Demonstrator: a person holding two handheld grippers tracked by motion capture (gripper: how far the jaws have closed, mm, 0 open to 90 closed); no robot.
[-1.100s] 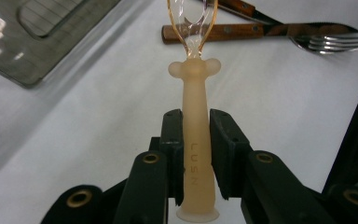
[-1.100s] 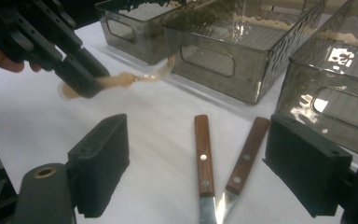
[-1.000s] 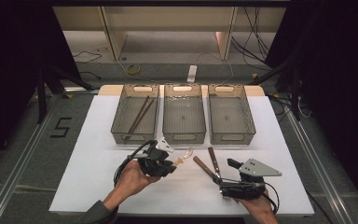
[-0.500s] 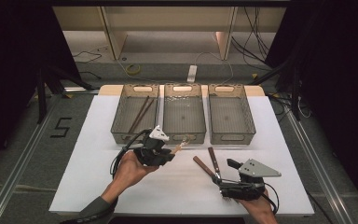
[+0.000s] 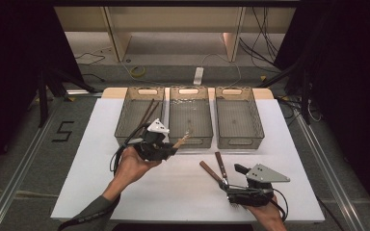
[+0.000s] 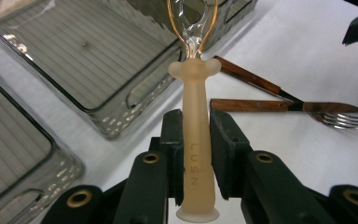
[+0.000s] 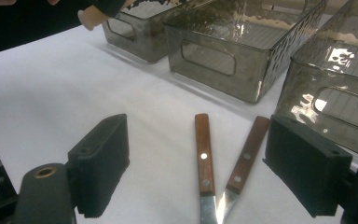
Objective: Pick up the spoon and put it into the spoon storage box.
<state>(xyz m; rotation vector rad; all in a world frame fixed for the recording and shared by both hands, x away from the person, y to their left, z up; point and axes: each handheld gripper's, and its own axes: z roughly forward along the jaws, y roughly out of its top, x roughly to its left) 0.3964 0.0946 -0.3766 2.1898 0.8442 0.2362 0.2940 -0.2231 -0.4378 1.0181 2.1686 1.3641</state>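
Observation:
My left gripper [image 5: 169,148] hangs above the white table in front of the left and middle bins, shut on a spoon [image 5: 182,140]. In the left gripper view its jaws [image 6: 196,126] clamp the frosted peach handle of the spoon [image 6: 195,93], whose clear bowl points toward the bins. A knife [image 6: 331,107] and a fork [image 6: 342,120] with wooden handles lie crossed on the table. My right gripper [image 5: 227,186] rests on the table at the front right, open. Both wooden handles [image 7: 203,149] lie on the table between its wide jaws [image 7: 203,140], untouched.
Three clear bins stand in a row at the back: the left bin [image 5: 125,126] holds brown sticks [image 5: 147,113], the middle bin [image 5: 190,142] and right bin [image 5: 239,143] look bare. A white table [image 5: 91,163] has open surface at the left and front.
My left gripper has risen and moved away from me toward the bins, carrying the spoon. The right gripper, knife and fork have stayed put.

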